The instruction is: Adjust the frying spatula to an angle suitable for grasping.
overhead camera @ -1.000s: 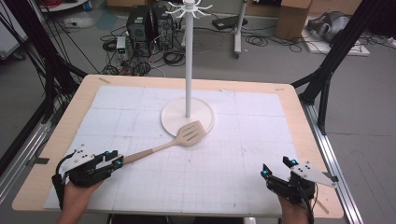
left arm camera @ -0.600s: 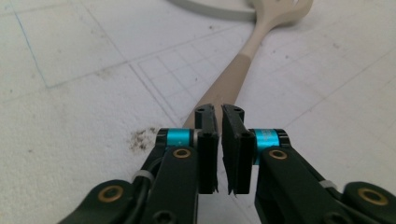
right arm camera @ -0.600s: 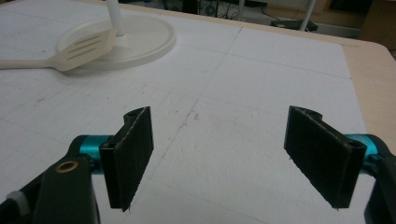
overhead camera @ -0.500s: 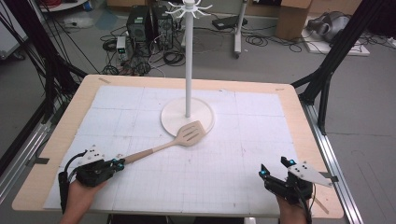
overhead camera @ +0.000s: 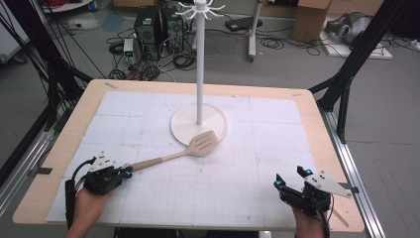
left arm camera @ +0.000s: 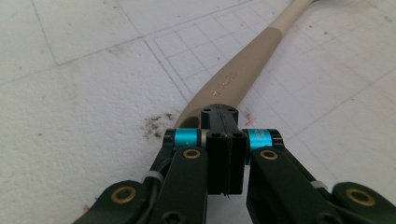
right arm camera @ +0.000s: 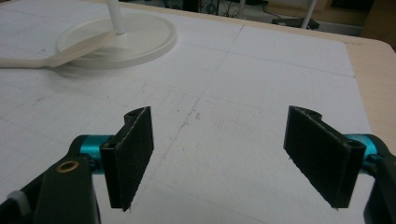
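Two black jaws of the left gripper (left arm camera: 225, 140) have just closed and now pinch the near end of the spatula (overhead camera: 171, 157), at the table's (overhead camera: 307, 106) near left. Smooth beige, its slim rounded handle runs far-right to a flat slotted blade resting on the white stand's (overhead camera: 199, 74) round base. Right gripper (right arm camera: 224, 154) jaws stand spread, holding nothing.

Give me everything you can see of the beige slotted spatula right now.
The beige slotted spatula, matte and plastic-looking, lies flat on the white gridded mat. Its slotted blade rests against the rim of the white round stand base; the tan handle, with faint raised lettering, runs diagonally to the left gripper, whose jaws have just closed at its end. Whether they pinch it is unclear.
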The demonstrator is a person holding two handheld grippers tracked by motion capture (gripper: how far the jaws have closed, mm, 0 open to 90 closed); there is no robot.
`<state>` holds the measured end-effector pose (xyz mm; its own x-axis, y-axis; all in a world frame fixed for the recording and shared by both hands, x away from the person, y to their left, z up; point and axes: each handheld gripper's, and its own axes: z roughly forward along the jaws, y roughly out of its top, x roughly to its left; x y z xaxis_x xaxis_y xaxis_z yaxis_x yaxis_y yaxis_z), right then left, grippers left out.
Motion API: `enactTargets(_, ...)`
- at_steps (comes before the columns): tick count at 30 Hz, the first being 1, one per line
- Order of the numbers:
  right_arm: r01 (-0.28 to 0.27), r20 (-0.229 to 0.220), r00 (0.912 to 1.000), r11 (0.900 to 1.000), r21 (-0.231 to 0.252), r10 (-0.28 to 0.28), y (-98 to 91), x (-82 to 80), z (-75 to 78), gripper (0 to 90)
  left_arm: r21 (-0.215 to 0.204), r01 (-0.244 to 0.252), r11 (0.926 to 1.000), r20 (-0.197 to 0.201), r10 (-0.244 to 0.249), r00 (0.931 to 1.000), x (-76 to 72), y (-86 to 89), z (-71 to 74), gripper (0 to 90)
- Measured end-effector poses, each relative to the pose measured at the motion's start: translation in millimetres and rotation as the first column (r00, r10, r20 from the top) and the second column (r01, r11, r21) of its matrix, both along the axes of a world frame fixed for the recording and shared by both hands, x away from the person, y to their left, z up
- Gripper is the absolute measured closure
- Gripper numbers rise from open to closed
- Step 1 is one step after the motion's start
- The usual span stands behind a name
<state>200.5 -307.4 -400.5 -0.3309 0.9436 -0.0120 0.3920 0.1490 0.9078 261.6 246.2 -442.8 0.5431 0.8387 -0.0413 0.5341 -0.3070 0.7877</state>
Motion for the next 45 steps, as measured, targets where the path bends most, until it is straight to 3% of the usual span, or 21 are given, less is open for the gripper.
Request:
enactTargets(12, 0.007, -0.002, 1.0, 1.0, 0.002, -0.007, -0.1, -1.4, 0.0, 23.2, 0.034, -0.086, 0.9957, 0.021, 0.086, 0.9961, 18.3, 3.0, 0.4, 89.6)
enactTargets(20, 0.009, 0.0, 1.0, 1.0, 0.002, -0.009, -0.1, -1.5, 0.6, 23.2, 0.073, -0.111, 0.9912, 0.034, 0.108, 0.9935, 31.8, 3.3, 2.7, 89.4)
enactTargets(22, 0.008, 0.002, 1.0, 1.0, 0.001, -0.008, 0.3, -1.7, 0.8, 23.2, 0.037, -0.134, 0.9902, 0.049, 0.133, 0.99, 30.5, 7.8, 5.8, 87.2)
enactTargets(24, 0.01, 0.001, 1.0, 1.0, 0.001, -0.01, 0.0, -2.3, 1.0, 23.2, -0.009, -0.179, 0.9837, 0.064, 0.18, 0.9816, 31.3, 17.3, 10.9, 85.9)
enactTargets(27, 0.013, 0.001, 0.9999, 0.9999, 0.003, -0.013, -1.2, -2.6, 0.8, 23.2, -0.014, -0.248, 0.9686, 0.034, 0.249, 0.968, 41.0, 34.9, 10.3, 89.0)
enactTargets(30, 0.016, 0.003, 0.9999, 0.9998, 0.007, -0.016, -1.8, -3.3, 1.3, 23.2, -0.014, -0.275, 0.9615, 0.003, 0.275, 0.9615, 47.0, 40.4, 7.2, 89.6)
enactTargets(34, 0.02, 0.005, 0.9998, 0.9998, 0.008, -0.02, -3.2, -3.6, 1.2, 23.2, 0.041, -0.251, 0.967, -0.03, 0.253, 0.9671, 54.1, 33.1, -1.9, 89.7)
enactTargets(37, 0.021, 0.006, 0.9998, 0.9997, 0.01, -0.021, -4.0, -4.5, 1.4, 23.2, -0.005, -0.248, 0.9687, -0.038, 0.248, 0.968, 56.5, 31.3, -2.0, 89.6)
enactTargets(39, 0.025, 0.01, 0.9996, 0.9997, 0.008, -0.025, -4.7, -4.9, 1.6, 23.2, -0.015, -0.219, 0.9755, -0.044, 0.218, 0.9749, 56.1, 25.3, -3.2, 89.6)
enactTargets(41, 0.028, 0.006, 0.9996, 0.9995, 0.012, -0.028, -5.3, -5.2, 1.6, 23.2, -0.003, -0.213, 0.9771, -0.03, 0.212, 0.9767, 55.4, 20.9, -3.5, 89.7)
enactTargets(45, 0.028, 0.006, 0.9996, 0.9995, 0.012, -0.028, -5.0, -4.1, 0.6, 23.3, -0.046, -0.199, 0.9789, -0.042, 0.197, 0.9795, 56.3, 14.5, -4.4, 89.6)
